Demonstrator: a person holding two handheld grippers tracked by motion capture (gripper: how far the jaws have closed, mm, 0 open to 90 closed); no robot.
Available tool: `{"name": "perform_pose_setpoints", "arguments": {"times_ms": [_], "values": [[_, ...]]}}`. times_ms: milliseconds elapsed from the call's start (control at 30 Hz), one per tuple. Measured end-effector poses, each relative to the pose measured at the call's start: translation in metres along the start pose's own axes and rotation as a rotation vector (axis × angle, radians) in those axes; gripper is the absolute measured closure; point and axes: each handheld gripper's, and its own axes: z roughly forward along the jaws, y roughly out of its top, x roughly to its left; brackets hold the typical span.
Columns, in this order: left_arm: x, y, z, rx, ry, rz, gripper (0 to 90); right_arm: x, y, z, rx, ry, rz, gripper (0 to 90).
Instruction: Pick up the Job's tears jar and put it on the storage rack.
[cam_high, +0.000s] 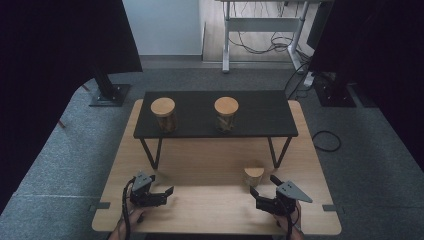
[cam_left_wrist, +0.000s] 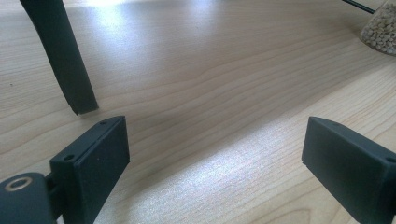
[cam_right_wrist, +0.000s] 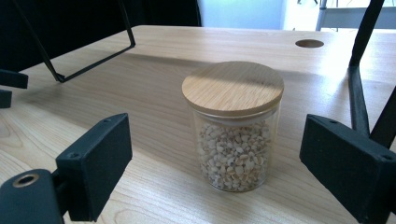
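Note:
A glass jar of pale grains with a round wooden lid stands upright on the wooden table, just ahead of my right gripper. That gripper is open, its two black pads wide apart on either side of the jar and not touching it. From above, the jar sits near the shelf's right leg, with the right gripper close behind it. My left gripper rests low over the table at the front left, open with nothing between its pads. The same jar shows at the far edge of its view.
A low black shelf on thin metal legs spans the back of the table. Two more lidded jars stand on top of it. One shelf leg rises close to my left gripper. A round cable hole lies in the tabletop.

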Motion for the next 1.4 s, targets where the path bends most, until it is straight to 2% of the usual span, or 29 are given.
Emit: {"name": "perform_pose_setpoints", "arguments": {"times_ms": [233,433,1000,1400], "values": [[0.0,0.0,0.0,0.002,0.001,-0.001,7.0,-0.002,0.0,0.006,0.009,-0.002,-0.003,8.7],[0.0,0.0,0.0,0.002,0.004,0.002,7.0,0.0,0.001,0.014,0.03,-0.012,-0.027,8.7],[0.0,0.0,0.0,0.001,0.002,-0.001,7.0,-0.005,0.006,0.033,0.045,-0.025,-0.036,8.9],[0.0,0.0,0.0,0.001,0.001,-0.004,7.0,-0.008,0.006,0.047,0.09,-0.041,-0.069,8.8]]}}
